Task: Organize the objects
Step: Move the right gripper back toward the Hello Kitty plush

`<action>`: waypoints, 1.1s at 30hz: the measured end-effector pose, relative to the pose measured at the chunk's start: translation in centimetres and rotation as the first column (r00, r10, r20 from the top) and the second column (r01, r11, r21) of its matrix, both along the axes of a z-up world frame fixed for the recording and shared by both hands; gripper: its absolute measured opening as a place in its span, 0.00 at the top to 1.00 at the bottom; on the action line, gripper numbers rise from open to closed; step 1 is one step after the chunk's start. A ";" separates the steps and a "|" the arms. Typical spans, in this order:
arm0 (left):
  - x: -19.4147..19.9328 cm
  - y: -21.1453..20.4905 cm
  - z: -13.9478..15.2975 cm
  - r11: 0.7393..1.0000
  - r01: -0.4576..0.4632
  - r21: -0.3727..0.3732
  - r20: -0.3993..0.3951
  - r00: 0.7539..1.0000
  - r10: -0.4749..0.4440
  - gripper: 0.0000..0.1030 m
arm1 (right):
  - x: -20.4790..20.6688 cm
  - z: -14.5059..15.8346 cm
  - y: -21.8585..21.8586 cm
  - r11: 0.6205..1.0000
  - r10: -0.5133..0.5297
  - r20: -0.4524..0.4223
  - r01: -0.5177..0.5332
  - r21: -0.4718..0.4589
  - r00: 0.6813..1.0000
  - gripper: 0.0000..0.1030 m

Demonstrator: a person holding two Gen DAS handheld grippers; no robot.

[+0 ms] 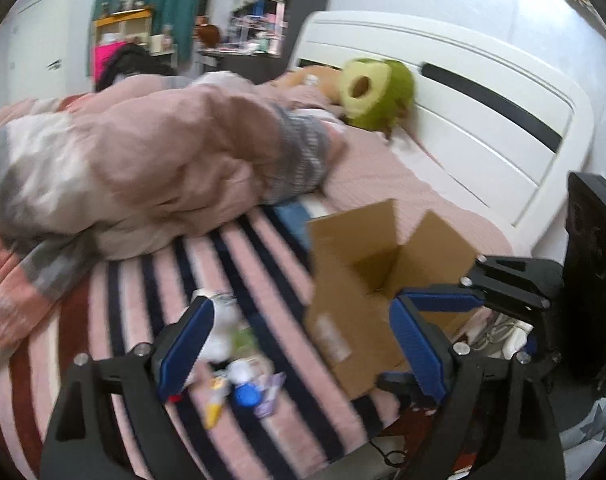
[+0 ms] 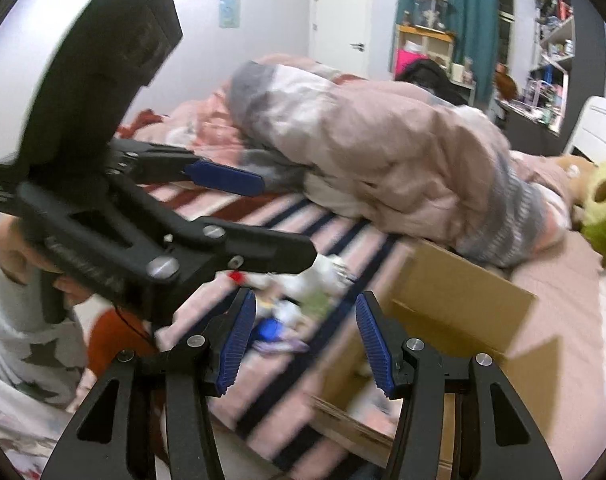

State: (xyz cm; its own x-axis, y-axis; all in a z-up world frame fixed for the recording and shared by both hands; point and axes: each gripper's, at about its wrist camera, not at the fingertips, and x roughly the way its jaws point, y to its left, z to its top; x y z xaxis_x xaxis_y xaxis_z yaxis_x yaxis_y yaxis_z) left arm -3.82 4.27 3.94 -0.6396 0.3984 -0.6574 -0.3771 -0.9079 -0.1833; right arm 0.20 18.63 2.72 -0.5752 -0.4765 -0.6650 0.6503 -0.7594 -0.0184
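An open cardboard box (image 1: 367, 280) stands on the striped bedspread (image 1: 263, 248); it also shows in the right wrist view (image 2: 455, 300). A blurred pile of small items (image 1: 239, 372), white, green, blue, yellow and purple, lies left of the box, and shows in the right wrist view (image 2: 291, 312). My left gripper (image 1: 299, 344) is open and empty above the bed between the pile and the box. My right gripper (image 2: 305, 340) is open and empty, over the box's left edge. The other gripper crosses each view: the right one (image 1: 435, 300) and the left one (image 2: 259, 216).
A bunched pink and grey duvet (image 1: 143, 152) lies across the bed behind the items. A green avocado plush (image 1: 375, 92) rests against the white headboard (image 1: 483, 120). Shelves and a desk with clutter (image 2: 543, 72) stand beyond the bed.
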 end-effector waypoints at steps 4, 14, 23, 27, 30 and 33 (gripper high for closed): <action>1.1 -4.7 -0.8 0.997 -0.077 -0.014 -0.005 0.997 0.077 0.13 | 1.0 -1.0 -4.6 0.996 0.076 0.016 -0.075 -0.049 0.997 0.53; 1.9 -11.5 -6.1 0.986 -0.166 -0.008 0.076 0.983 0.166 0.11 | -1.0 -9.3 -10.9 0.994 0.093 0.247 -0.078 -0.070 0.965 0.53; 1.4 -15.0 -11.1 0.977 -0.211 -0.022 0.185 0.960 0.212 0.12 | -6.3 -14.3 -13.1 0.999 -0.040 0.281 0.045 -0.009 0.959 0.36; 1.0 -15.8 -12.7 0.976 -0.216 -0.017 0.225 0.951 0.214 0.12 | -8.1 -16.2 -14.7 0.998 -0.063 0.283 0.057 0.029 0.957 0.35; 0.7 -16.2 -13.6 0.976 -0.215 -0.021 0.241 0.947 0.214 0.12 | -9.2 -17.4 -15.8 0.997 -0.074 0.279 0.062 0.053 0.957 0.35; 0.6 -16.8 -14.0 0.975 -0.222 -0.015 0.250 0.943 0.219 0.12 | -10.0 -17.8 -16.2 0.992 -0.107 0.237 0.089 0.086 0.966 0.35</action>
